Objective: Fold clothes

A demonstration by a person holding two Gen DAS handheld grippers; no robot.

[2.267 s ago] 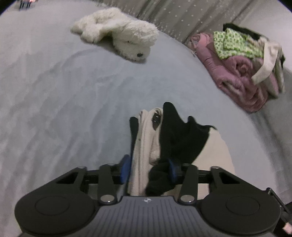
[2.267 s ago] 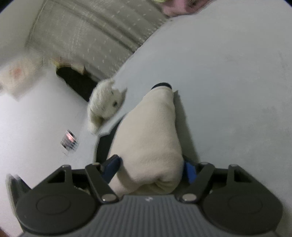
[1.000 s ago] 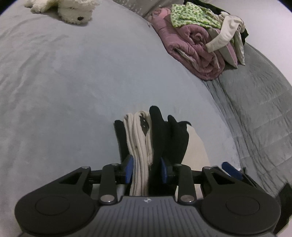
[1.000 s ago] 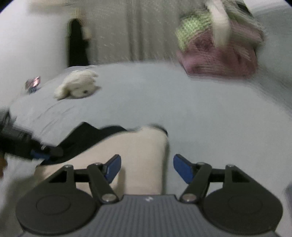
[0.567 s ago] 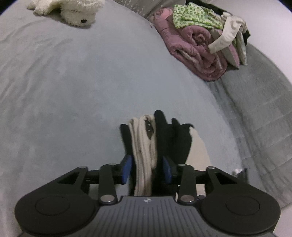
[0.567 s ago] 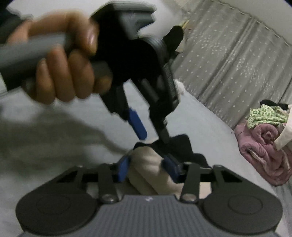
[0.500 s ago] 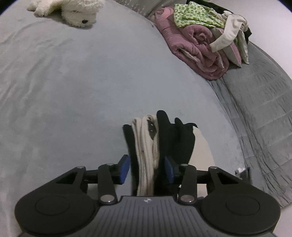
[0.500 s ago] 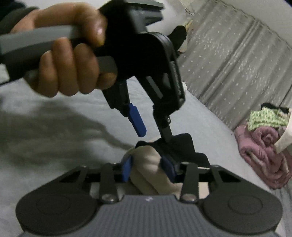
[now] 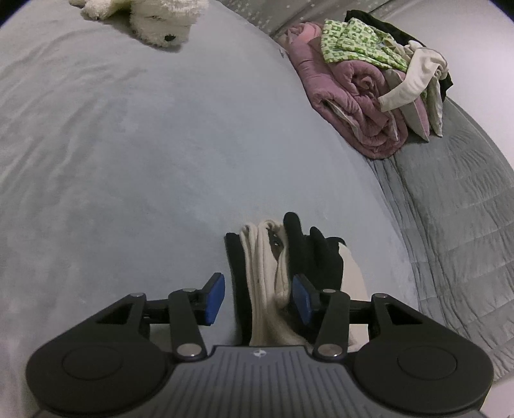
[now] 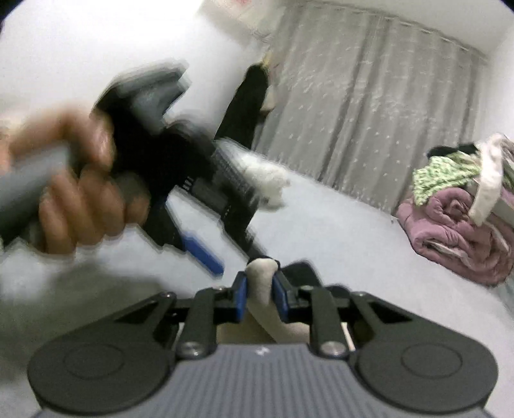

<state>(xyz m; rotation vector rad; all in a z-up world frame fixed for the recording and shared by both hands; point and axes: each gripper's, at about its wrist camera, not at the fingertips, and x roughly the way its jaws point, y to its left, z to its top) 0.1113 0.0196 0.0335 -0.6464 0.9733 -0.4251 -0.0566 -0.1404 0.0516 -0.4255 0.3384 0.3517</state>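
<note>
Two wrist views show a wide grey bed (image 9: 135, 154) that fills most of the left wrist view, with a quilted grey cover (image 9: 456, 205) along its right side. At the far right lies a pile of unfolded laundry (image 9: 369, 86): a rolled mauve quilted piece beneath a green patterned garment and pale and black items. A pale dotted curtain (image 10: 369, 96) hangs behind the bed in the right wrist view. A white plush toy (image 9: 154, 19) rests near the far edge of the bed.

The folded cream-and-black garment (image 9: 273, 267) lies on the grey bed close to the near edge, its stacked layers facing the left wrist camera.

The left gripper (image 9: 257, 297) stands with its blue pads apart, the garment's edge between them; a clear gap shows beside the left pad, while the right pad sits against the fabric. The left hand (image 10: 70, 193), blurred in the right wrist view, grips its handle.

The right gripper (image 10: 259, 297) has its jaws closing, and both blue pads press on a narrow cream fold of the garment.
</note>
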